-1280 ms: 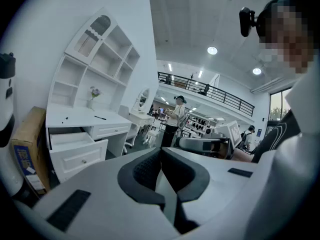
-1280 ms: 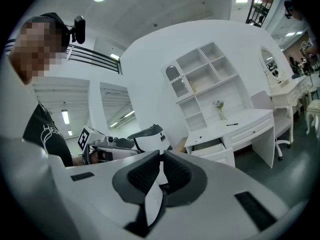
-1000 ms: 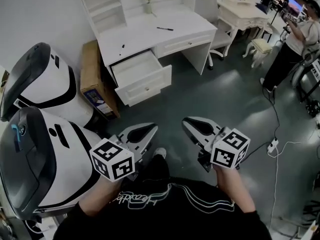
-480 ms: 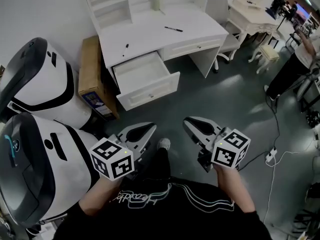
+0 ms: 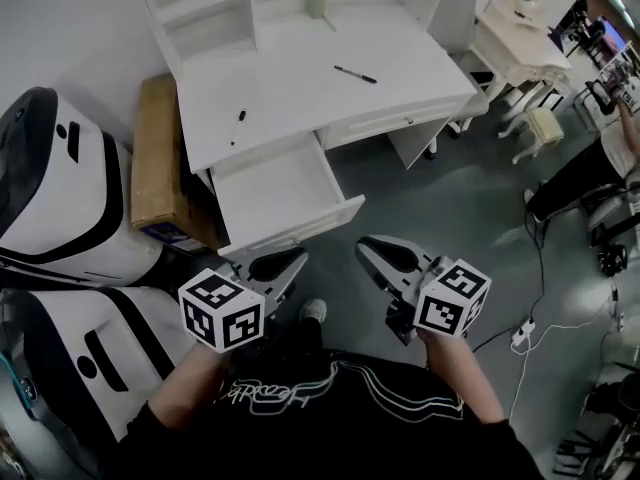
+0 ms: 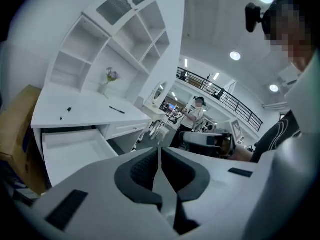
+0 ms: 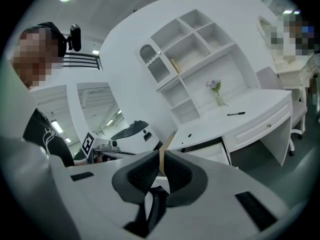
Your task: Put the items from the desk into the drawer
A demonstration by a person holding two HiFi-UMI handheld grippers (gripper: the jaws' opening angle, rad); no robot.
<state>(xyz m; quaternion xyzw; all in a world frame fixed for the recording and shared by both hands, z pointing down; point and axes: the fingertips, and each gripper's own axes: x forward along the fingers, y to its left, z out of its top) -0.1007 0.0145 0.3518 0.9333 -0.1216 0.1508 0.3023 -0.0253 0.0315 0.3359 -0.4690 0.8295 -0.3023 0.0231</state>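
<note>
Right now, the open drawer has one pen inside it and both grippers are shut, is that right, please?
Not quite: the open drawer is empty. The head view shows the long pen and the short pen on the desk. The left gripper and right gripper are shut.

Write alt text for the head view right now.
The left gripper and right gripper, both shut and empty, point toward a white desk whose drawer is open. A pen and a smaller marker lie on top, a flower vase behind.
</note>
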